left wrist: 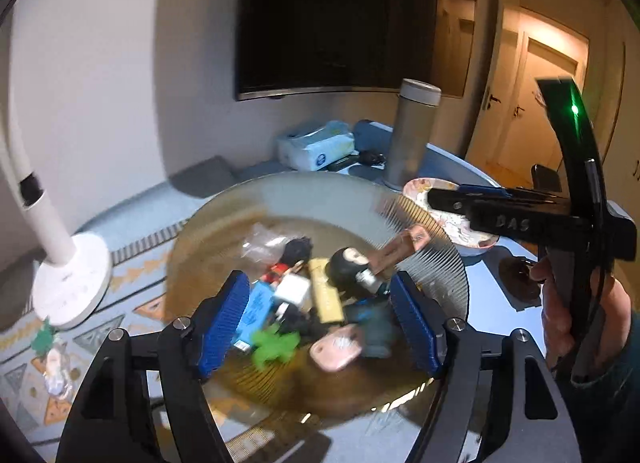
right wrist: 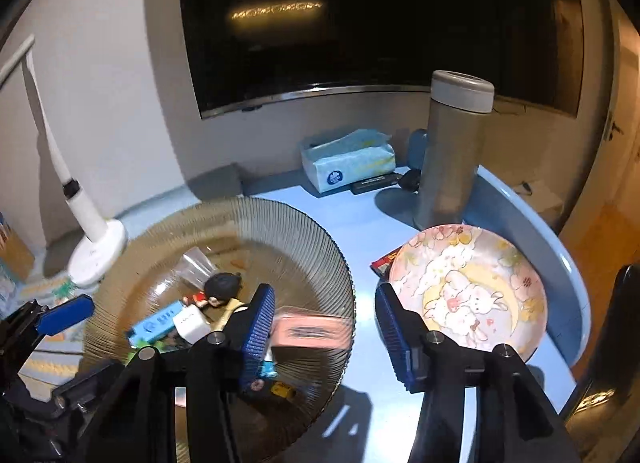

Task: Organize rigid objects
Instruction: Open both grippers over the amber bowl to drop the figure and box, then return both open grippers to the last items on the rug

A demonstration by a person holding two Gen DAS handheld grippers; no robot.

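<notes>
Both claws, left (left wrist: 320,323) and right (right wrist: 324,327), agape over ribbed amber glass dish (right wrist: 312,231) of blurred trinkets.

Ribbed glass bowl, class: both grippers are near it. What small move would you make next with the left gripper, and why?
Probably lower the left gripper straight down. Its jaws stand open above the ribbed glass bowl, which is crowded with small items, and the white cube lies between the fingers. The right gripper is also open and empty over the gap between the bowl and the rabbit plate, so nothing is yet held.
</notes>
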